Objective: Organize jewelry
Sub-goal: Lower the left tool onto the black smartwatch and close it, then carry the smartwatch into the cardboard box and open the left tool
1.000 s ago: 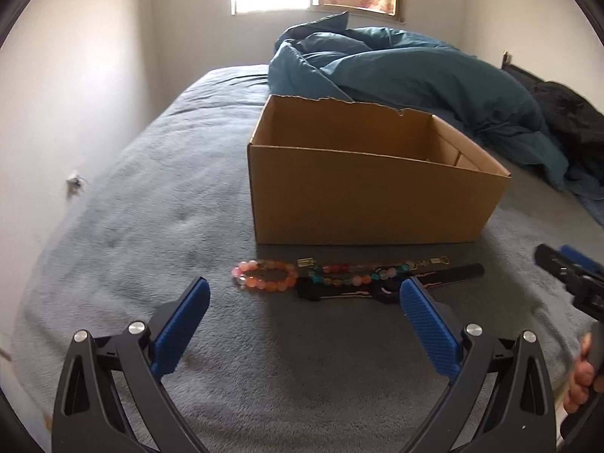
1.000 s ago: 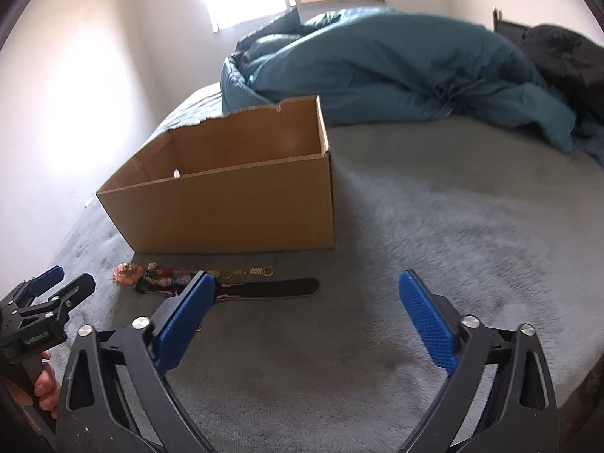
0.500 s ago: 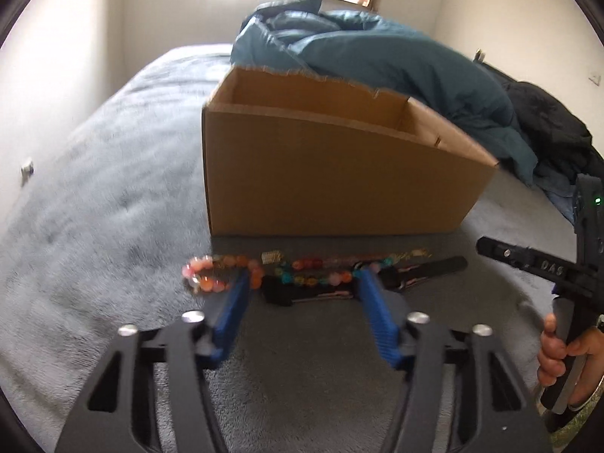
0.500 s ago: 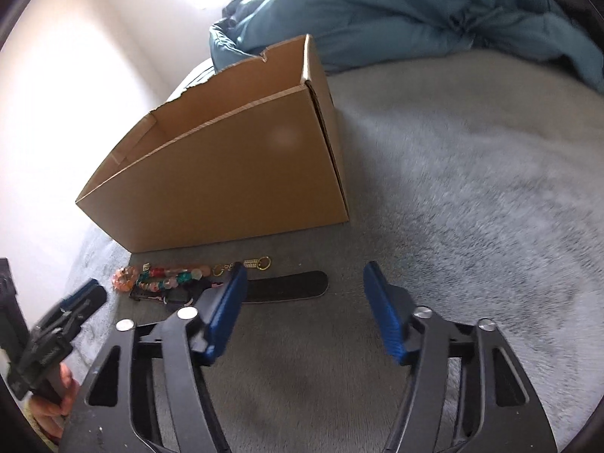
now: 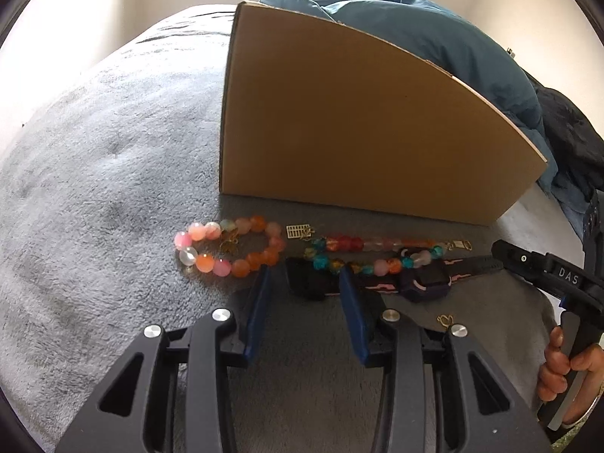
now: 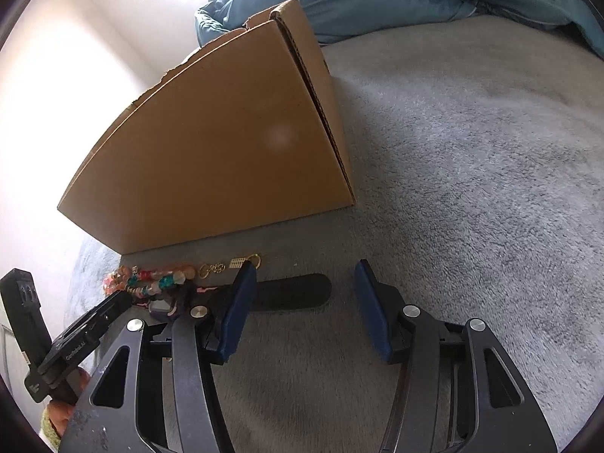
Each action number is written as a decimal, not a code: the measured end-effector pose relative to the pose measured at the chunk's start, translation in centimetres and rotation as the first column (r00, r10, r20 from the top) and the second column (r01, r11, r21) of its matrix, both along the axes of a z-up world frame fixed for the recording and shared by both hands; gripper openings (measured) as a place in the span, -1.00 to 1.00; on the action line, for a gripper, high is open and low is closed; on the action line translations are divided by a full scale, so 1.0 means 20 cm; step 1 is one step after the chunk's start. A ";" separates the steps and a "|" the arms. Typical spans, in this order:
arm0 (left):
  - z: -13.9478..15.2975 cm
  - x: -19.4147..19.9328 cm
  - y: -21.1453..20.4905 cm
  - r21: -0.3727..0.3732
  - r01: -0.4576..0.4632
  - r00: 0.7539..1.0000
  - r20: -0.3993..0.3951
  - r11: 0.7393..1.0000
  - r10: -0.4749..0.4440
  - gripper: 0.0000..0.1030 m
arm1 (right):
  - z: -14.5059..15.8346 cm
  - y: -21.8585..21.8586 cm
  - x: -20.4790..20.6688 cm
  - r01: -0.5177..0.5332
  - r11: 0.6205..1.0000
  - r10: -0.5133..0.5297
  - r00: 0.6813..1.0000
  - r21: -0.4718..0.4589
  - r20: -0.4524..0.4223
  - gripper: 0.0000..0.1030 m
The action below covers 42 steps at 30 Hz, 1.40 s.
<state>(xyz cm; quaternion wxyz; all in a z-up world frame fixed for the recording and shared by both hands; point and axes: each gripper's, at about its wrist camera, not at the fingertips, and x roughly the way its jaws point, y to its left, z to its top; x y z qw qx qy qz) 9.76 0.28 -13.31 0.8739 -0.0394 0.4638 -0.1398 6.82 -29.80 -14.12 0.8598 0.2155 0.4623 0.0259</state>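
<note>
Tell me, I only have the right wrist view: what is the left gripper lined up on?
Observer: The left gripper is open, and its fingers straddle the strap end of the black watch.
Operator: Is the orange bracelet tangled?
Observer: No. The bead bracelet lies as a closed loop left of the strap, apart from the fingers.
Operator: Anything loose nearby?
Observer: A small gold charm lies alone on the blanket, just right of that gripper.

Right tongs (image 6: 304, 277) parted over black strap (image 6: 290, 294) beside box (image 6: 211, 158)
</note>
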 end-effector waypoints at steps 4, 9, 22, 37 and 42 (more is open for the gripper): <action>-0.01 -0.01 -0.04 0.015 0.000 1.000 0.013 1.000 0.000 -0.37 | -0.02 0.01 0.00 -0.001 1.000 0.001 1.000 -0.013 -0.017 -0.15; 0.00 -0.04 -0.11 0.085 -0.010 0.999 0.046 0.996 0.006 -0.71 | -0.01 0.05 -0.02 -0.011 0.999 0.010 1.000 -0.052 -0.024 -0.71; 0.19 -0.14 -0.09 -0.063 -0.014 0.999 -0.034 0.998 0.012 -0.94 | 0.29 0.04 -0.12 -0.042 0.997 0.037 0.997 0.064 0.070 -0.98; 0.50 -0.23 0.00 -0.189 -0.038 0.998 -0.065 0.981 0.026 -0.96 | 0.53 0.06 -0.29 -0.046 0.982 0.028 0.994 0.182 0.104 -0.98; 0.50 -0.31 0.05 -0.195 -0.062 0.997 -0.057 0.979 0.052 -0.96 | 0.54 0.04 -0.36 -0.048 0.985 0.031 0.994 0.163 0.103 -0.98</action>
